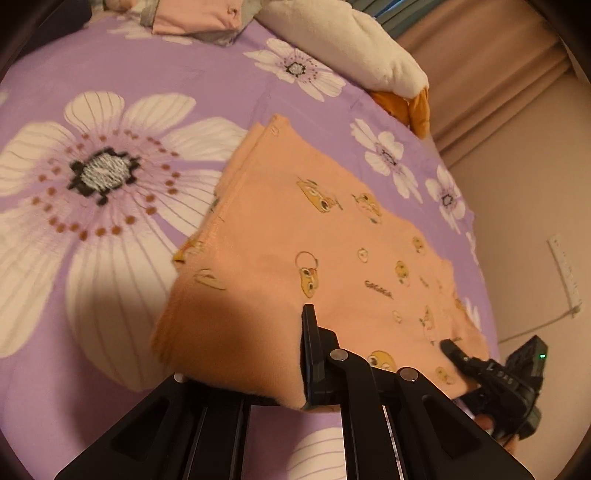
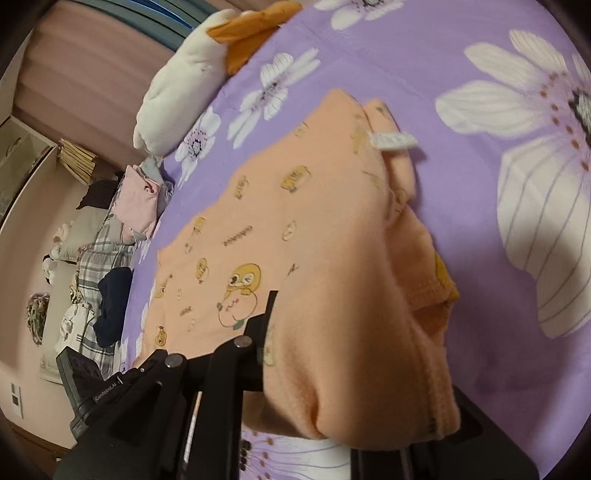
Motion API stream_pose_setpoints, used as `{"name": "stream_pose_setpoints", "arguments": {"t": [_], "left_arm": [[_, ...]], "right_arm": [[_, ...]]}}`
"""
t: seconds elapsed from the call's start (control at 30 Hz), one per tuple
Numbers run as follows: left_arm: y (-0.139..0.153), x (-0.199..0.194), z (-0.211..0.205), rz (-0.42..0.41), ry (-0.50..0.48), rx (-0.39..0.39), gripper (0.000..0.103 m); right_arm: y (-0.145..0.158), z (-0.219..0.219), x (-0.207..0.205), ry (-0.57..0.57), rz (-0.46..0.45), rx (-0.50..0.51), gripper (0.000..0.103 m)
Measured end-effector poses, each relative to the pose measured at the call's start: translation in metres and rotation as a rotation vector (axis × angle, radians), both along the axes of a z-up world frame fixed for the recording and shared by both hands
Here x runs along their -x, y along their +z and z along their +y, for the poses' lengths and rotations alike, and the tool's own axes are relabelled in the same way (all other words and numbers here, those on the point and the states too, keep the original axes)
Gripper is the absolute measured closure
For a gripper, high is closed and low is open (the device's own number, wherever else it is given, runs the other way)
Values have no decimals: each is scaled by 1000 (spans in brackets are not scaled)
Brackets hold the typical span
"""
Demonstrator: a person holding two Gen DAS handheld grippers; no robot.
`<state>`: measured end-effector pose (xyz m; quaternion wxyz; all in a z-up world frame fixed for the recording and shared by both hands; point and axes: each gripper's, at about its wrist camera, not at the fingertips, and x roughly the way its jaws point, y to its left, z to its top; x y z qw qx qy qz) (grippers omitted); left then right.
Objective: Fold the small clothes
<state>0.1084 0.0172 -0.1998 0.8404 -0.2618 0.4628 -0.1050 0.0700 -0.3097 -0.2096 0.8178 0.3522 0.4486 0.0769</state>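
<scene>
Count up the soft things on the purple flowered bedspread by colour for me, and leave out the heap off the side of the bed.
Peach: 1, the printed garment held by the left hand-held gripper and right hand-held gripper.
Pink: 1, folded clothing at the far edge.
White with orange: 1, the plush toy.
Total: 3
</scene>
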Motion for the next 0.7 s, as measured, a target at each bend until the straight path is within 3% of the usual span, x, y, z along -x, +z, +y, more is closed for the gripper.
{"name": "stream_pose_setpoints", "arguments": {"t": [0.13,0.3,0.47,0.67,0.7], "left_arm": [[6,7,10,-41,28,-72,96],[-3,9,29,-10,41,-46,96],[6,14,44,-36,48,-18,96],[10,12,62,-19,69,78,96],[11,12,65,-16,75,87,96]], "right_arm": [[3,-7,7,-10,-5,11,86],[6,-27,17,-56,-1,18,83],[3,-54,32,-122,5,-19,84],[15,-89,58,-288,-11,172,85],[13,-94,59,-298,-11,160,85]]}}
